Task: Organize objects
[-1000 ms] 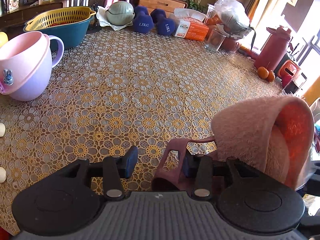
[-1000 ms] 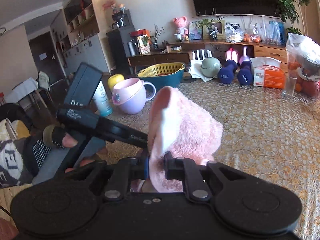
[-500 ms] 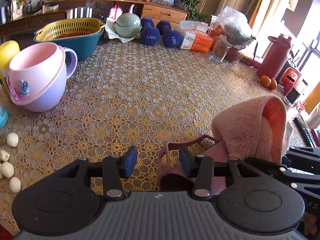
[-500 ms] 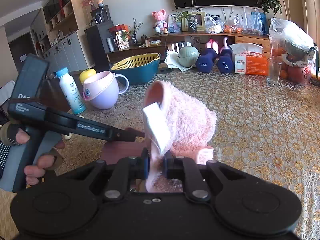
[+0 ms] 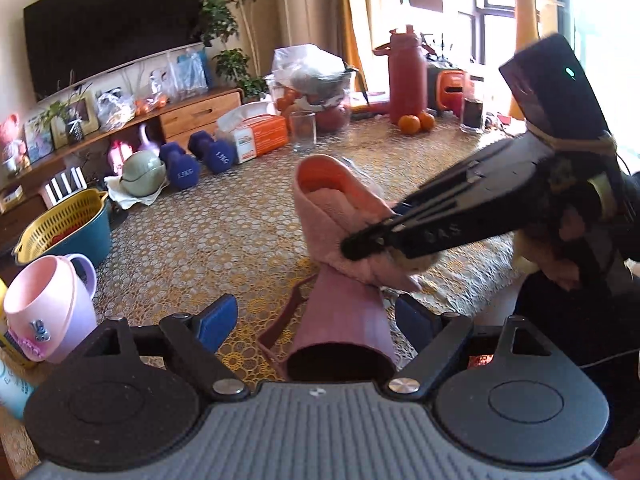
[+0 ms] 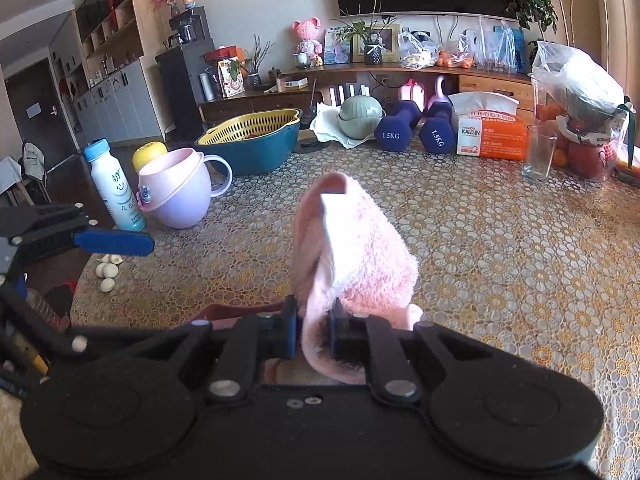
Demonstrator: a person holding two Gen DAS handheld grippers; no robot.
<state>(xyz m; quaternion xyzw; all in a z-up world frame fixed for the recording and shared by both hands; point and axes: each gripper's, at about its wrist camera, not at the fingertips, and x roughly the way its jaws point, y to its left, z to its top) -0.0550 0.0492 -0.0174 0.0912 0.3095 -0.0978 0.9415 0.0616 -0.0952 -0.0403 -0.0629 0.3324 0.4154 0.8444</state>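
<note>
Left tongs (image 5: 316,322): jaws now spread wide, blue pads clear on both sides of the mauve cup (image 5: 340,344). Half a second ago they stood much closer in on it. Reading: the left side has let go and holds nothing.

Mauve cup: lies between the open left pads, mouth toward the left wrist camera, loop strap hanging off its left side. It sits over the near edge of the tabletop (image 5: 224,224), well apart from the clutter along the far edge. Whether it rests on the cloth or hangs from the towel is not clear, since the gripper body hides its underside.

Pink towel (image 5: 332,216): stands up from the far end of the cup, the top folded over into a hood. Over the last second it has come from the right of the left wrist view to dead centre, along with the cup.

Right tongs (image 6: 314,320): jaws nearly closed, pinching a lower fold of the towel, with the rest rising in front of them. Grip unchanged across the three moments.

Meaning for the task: the bundle appears to have passed to the right side alone. The left is free to withdraw or re-grip. If the towel is only loosely seated in the cup, lifting with the right tongs could pull the two apart.
</note>
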